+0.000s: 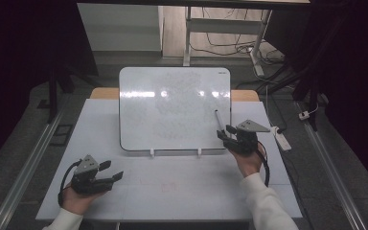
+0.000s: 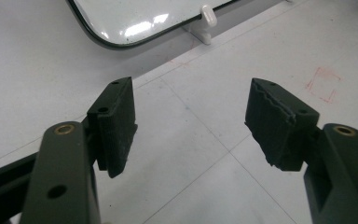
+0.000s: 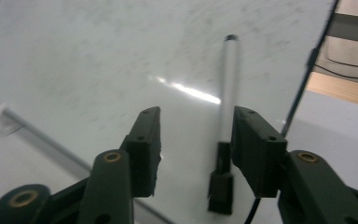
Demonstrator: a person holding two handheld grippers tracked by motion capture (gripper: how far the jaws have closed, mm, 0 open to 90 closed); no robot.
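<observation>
We see a whiteboard (image 1: 175, 109) propped at a slant on two small white feet (image 1: 152, 153) near the middle of a pale table (image 1: 100, 124), and we place everything else by that board.

A marker (image 1: 217, 120) with a white barrel and a black cap lies on the board's face, close to its right edge and near its lower right corner, running roughly along that edge. In the right gripper view the marker (image 3: 227, 107) lies flat against the board (image 3: 98, 60), its black end toward the camera.

Our right gripper (image 1: 225, 133) sits at the board's lower right corner, just below the marker. In its own view the right gripper (image 3: 193, 149) has its jaws parted, released, with the marker's lower end standing between them, nearer one jaw than the other. We cannot tell whether that jaw touches the barrel; the other is clearly apart from it. Nothing is grasped.

Our left gripper (image 1: 110, 171) hangs over the table below the board's lower left corner, well apart from the marker. In its own view the left gripper (image 2: 191, 126) has its jaws spread wide and released, with only bare table (image 2: 205, 154) between them. The board's rounded lower corner (image 2: 130, 23) and one white foot (image 2: 208, 16) show beyond the jaws, and a faint red square mark (image 2: 324, 84) lies on the table nearby.
</observation>
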